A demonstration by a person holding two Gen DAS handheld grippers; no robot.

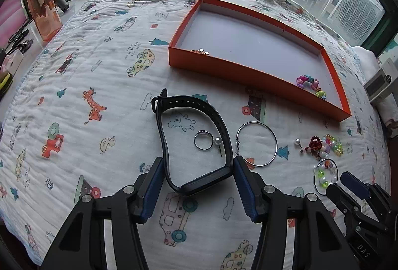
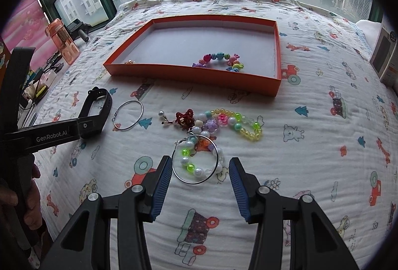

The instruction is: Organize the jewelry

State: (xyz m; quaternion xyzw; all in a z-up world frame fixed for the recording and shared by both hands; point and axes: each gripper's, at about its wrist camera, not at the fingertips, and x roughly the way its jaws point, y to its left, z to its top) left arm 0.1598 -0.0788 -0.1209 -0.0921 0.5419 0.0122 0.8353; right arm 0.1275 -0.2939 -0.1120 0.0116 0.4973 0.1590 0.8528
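Two claws hang over a bed spread with a white quilt (image 1: 99, 51) printed with cartoon cars and giraffes. The left claw (image 1: 198, 165) stands wide open, its blue ribbed pads on either side of the near end of a black wristband (image 1: 191, 145), close to the strap or just touching it; I cannot tell which. The wristband is a flat, matte rubber loop standing on edge, with a row of small holes along its far stretch and a buckle loop at the far left. Inside the loop lie a thin silver ring (image 1: 203, 140) and a pearl stud (image 1: 218, 141). Just right of this claw lies a large silver hoop earring (image 1: 256, 144), and further right a second pearl stud (image 1: 297, 141) beside a dark red beaded charm (image 1: 315, 143). The right claw (image 2: 200, 169) is equally wide open and holds nothing; between and just ahead of its pads lies another silver hoop earring (image 2: 196, 159) resting over a bracelet of white, neon-green and clear beads (image 2: 199, 165). Beyond that lies a strand of yellow, pink and green translucent beads (image 2: 236, 124). Ahead of both claws sits a shallow orange tray (image 2: 191, 76) with a pale floor, holding a bracelet of bright candy-coloured beads (image 2: 221, 61) toward its near right and a small gold piece (image 2: 129, 61) at its near left corner.
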